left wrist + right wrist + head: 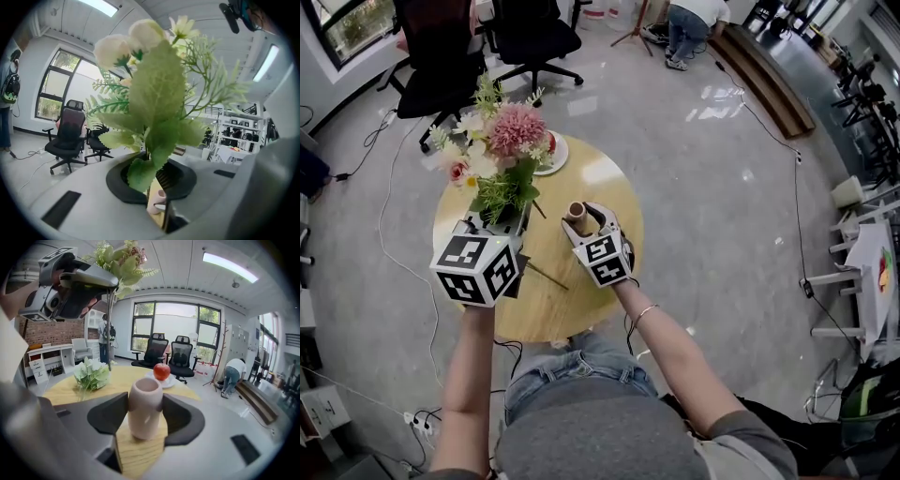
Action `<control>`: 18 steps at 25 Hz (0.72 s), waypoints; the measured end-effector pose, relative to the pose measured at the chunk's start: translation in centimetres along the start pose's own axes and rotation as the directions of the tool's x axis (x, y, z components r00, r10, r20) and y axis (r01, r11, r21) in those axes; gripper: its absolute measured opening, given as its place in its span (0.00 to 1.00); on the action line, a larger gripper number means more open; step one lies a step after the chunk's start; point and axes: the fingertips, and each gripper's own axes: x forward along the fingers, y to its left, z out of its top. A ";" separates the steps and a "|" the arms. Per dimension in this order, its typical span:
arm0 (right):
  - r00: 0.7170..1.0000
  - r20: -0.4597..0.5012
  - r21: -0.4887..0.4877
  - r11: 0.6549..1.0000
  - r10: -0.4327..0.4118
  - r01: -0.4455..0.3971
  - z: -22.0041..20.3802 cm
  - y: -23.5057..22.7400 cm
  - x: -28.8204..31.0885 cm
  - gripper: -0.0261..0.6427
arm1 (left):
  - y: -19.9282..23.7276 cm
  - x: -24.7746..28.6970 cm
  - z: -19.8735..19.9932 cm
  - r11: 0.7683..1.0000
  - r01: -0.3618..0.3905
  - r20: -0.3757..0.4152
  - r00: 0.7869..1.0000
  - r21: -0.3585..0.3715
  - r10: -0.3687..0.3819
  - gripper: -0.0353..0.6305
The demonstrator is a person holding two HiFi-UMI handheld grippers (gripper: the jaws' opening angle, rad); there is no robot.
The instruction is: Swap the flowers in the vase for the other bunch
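Observation:
My left gripper (497, 225) is shut on the stems of a bunch of pink and cream flowers (502, 141) with green leaves, held in the air above the round wooden table (581, 300). In the left gripper view the leaves (157, 98) fill the middle and the stems run between the jaws. My right gripper (581, 217) is shut on a small pinkish-beige vase (145, 406) that stands upright and empty on the table. A second bunch (91, 373), white and green, lies on the table to the left of the vase. The left gripper (101, 284) hangs high above it.
A red apple (161, 371) sits on a white plate (555, 157) at the table's far edge. Two black office chairs (441, 56) stand beyond the table. A person (689, 23) bends over at the far side of the room. Cables lie on the floor at the left.

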 end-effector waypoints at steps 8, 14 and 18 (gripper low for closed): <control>1.000 0.003 0.016 1.000 -0.005 0.005 -0.1 -0.1 0.1 0.39 | 1.7 1.3 -7.3 0.999 -0.038 -0.199 0.980 -0.032 0.031 0.12; 1.000 0.005 0.017 1.000 0.003 -0.003 0.0 -0.1 0.4 0.39 | 2.4 3.0 -10.9 0.998 -0.061 -0.331 0.942 -0.009 0.054 0.12; 1.000 0.006 0.026 1.000 0.004 -0.004 -0.1 -0.3 0.4 0.39 | 2.6 4.0 -12.8 0.997 -0.075 -0.391 0.919 -0.036 0.055 0.12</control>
